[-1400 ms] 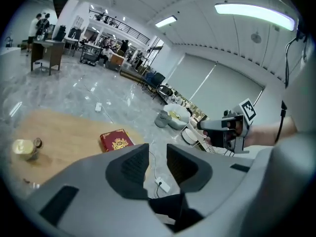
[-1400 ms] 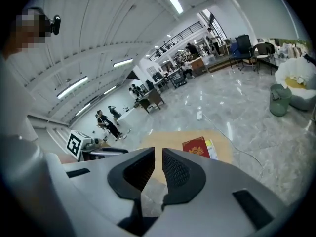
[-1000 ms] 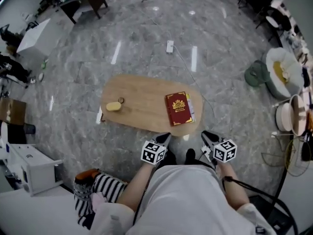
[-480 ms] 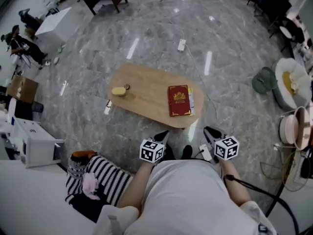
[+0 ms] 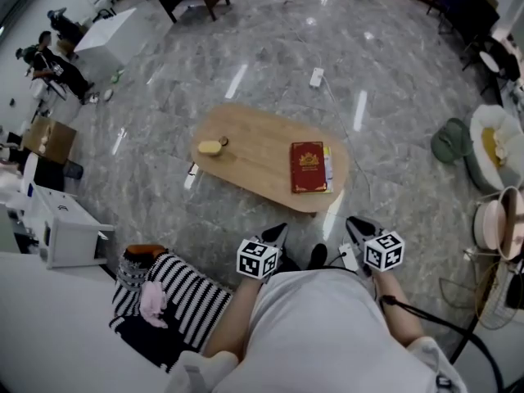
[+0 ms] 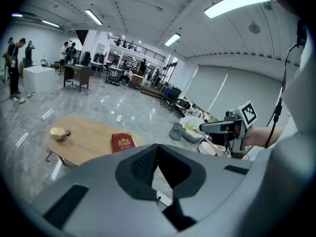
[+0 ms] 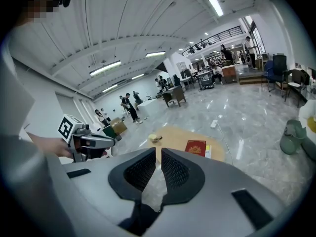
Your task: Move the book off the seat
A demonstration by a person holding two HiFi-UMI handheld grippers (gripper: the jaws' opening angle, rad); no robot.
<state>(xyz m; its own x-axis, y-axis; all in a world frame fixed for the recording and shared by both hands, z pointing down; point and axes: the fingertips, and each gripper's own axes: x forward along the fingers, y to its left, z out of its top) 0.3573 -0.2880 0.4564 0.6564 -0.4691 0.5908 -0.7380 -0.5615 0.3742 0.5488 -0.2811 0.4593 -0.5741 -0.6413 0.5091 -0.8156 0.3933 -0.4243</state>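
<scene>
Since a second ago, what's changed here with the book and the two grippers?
Only the head view swung: the wooden seat now sits slightly higher in it, and more of the striped cloth shows. Nothing was gripped or released. The red book still lies at the seat's right end; the left gripper and right gripper stay shut, empty, by the person's waist.
</scene>
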